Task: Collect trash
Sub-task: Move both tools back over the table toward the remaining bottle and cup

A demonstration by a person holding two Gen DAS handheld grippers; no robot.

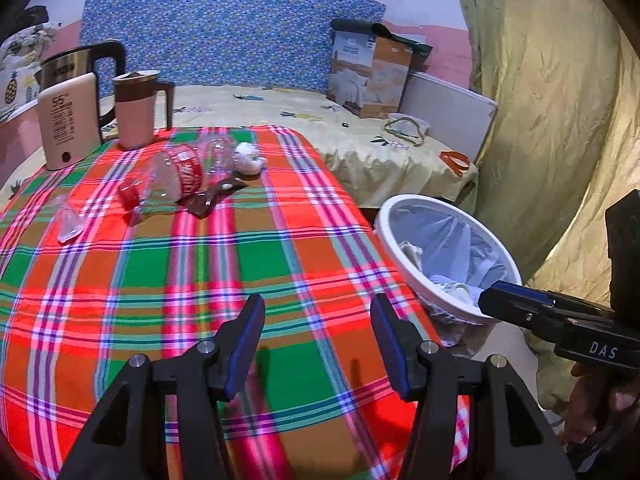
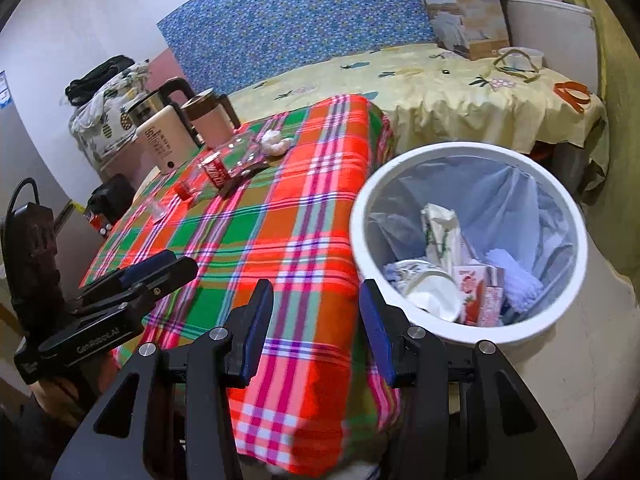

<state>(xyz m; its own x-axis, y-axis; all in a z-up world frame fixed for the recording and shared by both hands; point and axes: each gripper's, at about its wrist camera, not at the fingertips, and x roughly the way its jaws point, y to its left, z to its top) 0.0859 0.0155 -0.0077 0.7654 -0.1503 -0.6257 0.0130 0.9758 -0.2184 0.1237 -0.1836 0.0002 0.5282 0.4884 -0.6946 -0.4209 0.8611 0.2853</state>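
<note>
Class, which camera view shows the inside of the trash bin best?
The right wrist view: the trash bin opens toward the camera, showing cartons and paper inside. The left wrist view shows it smaller, tilted, partly behind the right tool.

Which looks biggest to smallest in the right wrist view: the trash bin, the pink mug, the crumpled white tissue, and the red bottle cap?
1. trash bin, though it sits nearest the camera.
2. pink mug.
3. crumpled white tissue.
4. red bottle cap.
The tissue and the cap look close in size, so their order is unsure.
</note>
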